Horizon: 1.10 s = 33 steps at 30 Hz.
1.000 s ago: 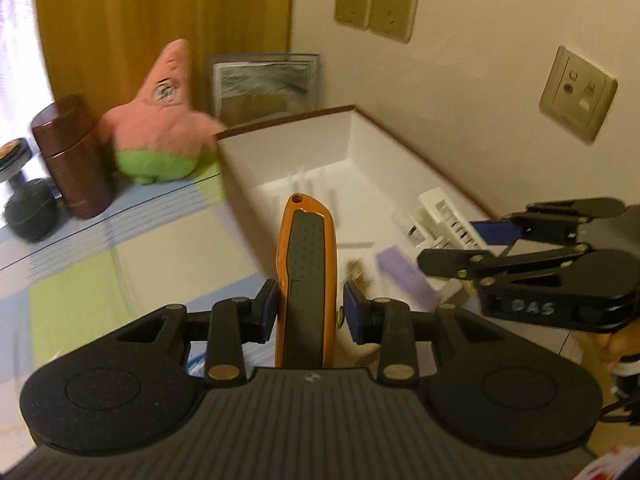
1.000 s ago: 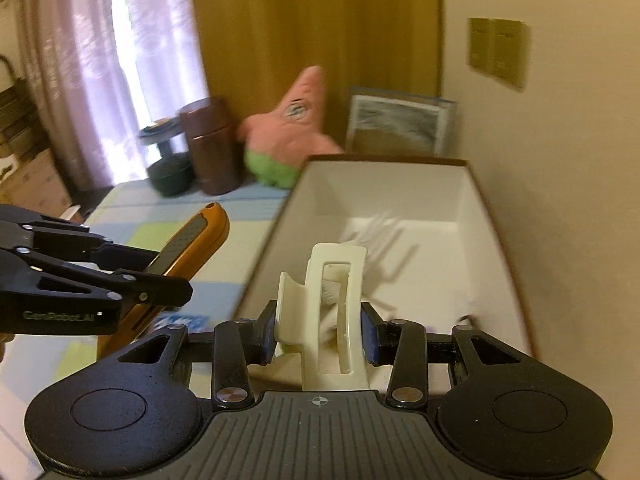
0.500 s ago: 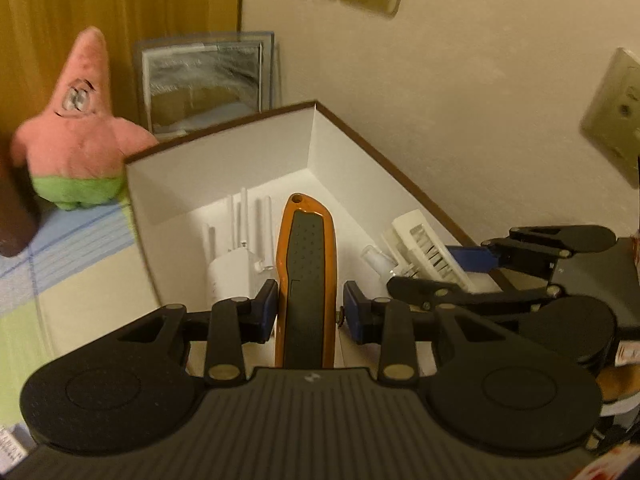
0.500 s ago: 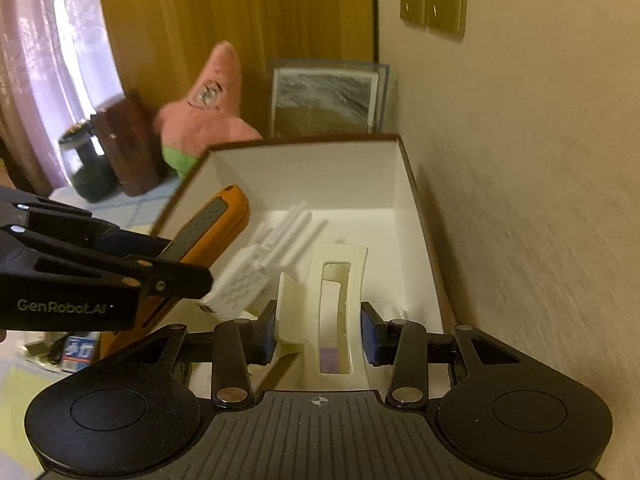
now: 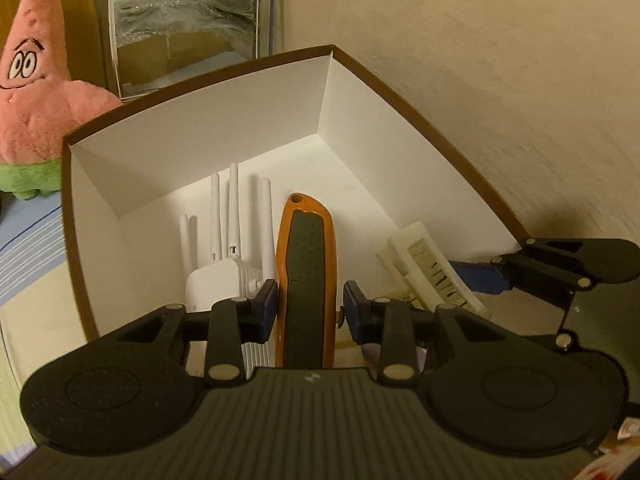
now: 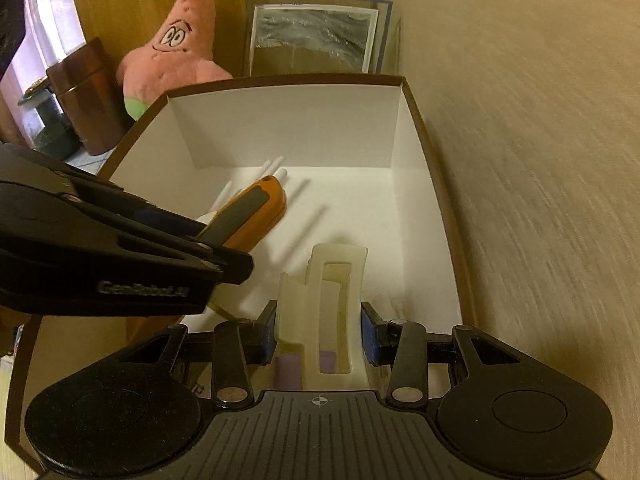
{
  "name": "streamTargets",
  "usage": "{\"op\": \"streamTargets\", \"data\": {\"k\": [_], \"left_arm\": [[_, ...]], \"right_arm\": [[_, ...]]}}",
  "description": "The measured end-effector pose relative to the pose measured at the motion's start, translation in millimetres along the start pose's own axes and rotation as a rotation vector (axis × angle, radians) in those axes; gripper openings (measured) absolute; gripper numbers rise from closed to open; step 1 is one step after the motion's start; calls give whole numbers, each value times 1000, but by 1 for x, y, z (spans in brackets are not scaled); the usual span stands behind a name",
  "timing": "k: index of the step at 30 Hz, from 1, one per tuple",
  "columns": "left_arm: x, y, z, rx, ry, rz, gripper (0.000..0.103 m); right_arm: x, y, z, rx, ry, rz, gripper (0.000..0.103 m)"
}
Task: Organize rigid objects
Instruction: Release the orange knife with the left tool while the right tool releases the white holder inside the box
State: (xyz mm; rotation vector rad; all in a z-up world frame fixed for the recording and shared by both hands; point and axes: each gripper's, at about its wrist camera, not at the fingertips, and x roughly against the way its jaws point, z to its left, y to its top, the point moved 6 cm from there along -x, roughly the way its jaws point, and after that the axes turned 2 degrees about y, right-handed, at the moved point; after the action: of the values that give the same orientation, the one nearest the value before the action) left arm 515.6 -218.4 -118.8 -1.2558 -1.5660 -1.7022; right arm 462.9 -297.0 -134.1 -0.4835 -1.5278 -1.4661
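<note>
Left wrist cam: left gripper pinching the orange utility knife, tip pointing into the white box. Under it a white router, antennas toward the far wall. Right gripper at right w/ the cream hair clip.

Right wrist cam: right gripper clamped on the hair clip over the box near-right end. Only here: a purple item beneath the clip, plus a brown canister beside the pink starfish plush. Left gripper enters from left, knife above the antennas.
</note>
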Motion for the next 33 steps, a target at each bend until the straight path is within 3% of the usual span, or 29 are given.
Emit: {"op": "streamTargets", "data": {"k": [4, 7, 14, 19, 33], "left_arm": [[-4, 7, 3, 1, -5, -18, 30], [-2, 11, 7, 2, -7, -29, 40], [6, 9, 22, 24, -2, -48, 41], [17, 3, 26, 28, -4, -60, 44], [55, -19, 18, 46, -32, -102, 45]], "right_arm": [[-6, 4, -1, -11, 1, 3, 38], [-9, 7, -3, -23, 1, 6, 38], [-8, 14, -3, -44, -14, -40, 39], [2, 14, 4, -58, 13, -74, 56], [46, -3, 13, -115, 10, -135, 65]]}}
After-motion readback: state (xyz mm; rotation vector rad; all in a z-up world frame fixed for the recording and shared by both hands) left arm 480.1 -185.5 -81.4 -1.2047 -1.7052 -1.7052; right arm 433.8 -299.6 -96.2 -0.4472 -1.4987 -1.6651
